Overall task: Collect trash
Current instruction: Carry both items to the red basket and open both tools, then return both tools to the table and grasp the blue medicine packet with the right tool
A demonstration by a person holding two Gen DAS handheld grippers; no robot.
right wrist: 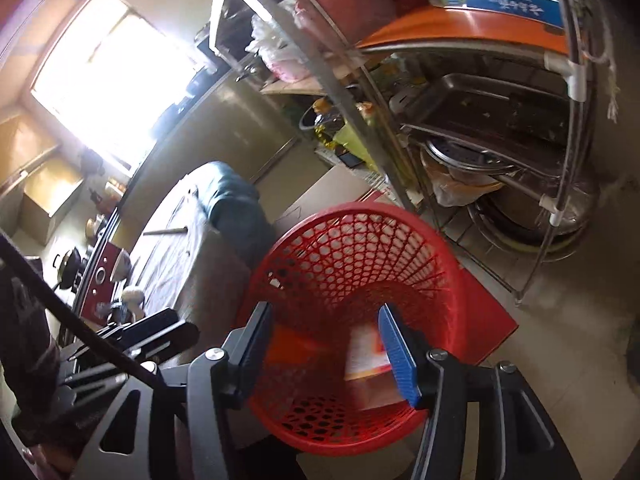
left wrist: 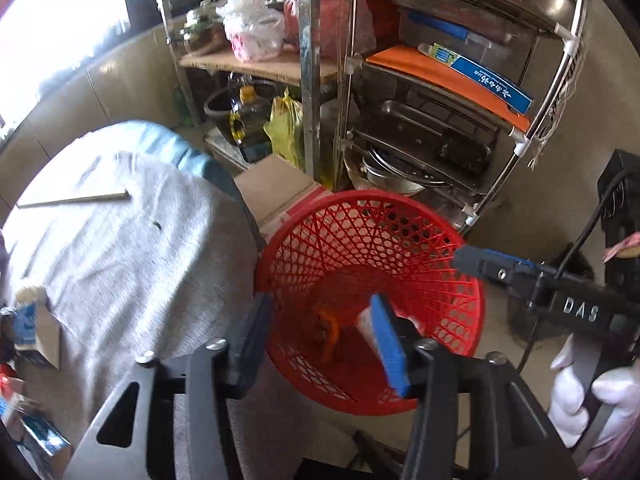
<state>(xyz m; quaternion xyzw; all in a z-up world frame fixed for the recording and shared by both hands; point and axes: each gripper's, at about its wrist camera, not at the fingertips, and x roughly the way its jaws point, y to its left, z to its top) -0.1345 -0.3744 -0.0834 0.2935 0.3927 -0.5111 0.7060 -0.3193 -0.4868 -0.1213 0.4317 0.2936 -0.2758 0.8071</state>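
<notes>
Kitchen floor, red basket (left wrist: 400,232) w/ trash inside

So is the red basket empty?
No, the red basket already has a white and orange packet lying at its bottom.

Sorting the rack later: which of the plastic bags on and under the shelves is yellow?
The yellow bag stands on the floor beside the oil bottle, under the wooden shelf; the white-and-pink bag sits on top of that shelf.

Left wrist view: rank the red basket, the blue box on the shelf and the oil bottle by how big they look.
1. Red basket, though it sits nearest the camera.
2. Blue box.
3. Oil bottle, partly hidden, so its place against the box is unsure.
</notes>
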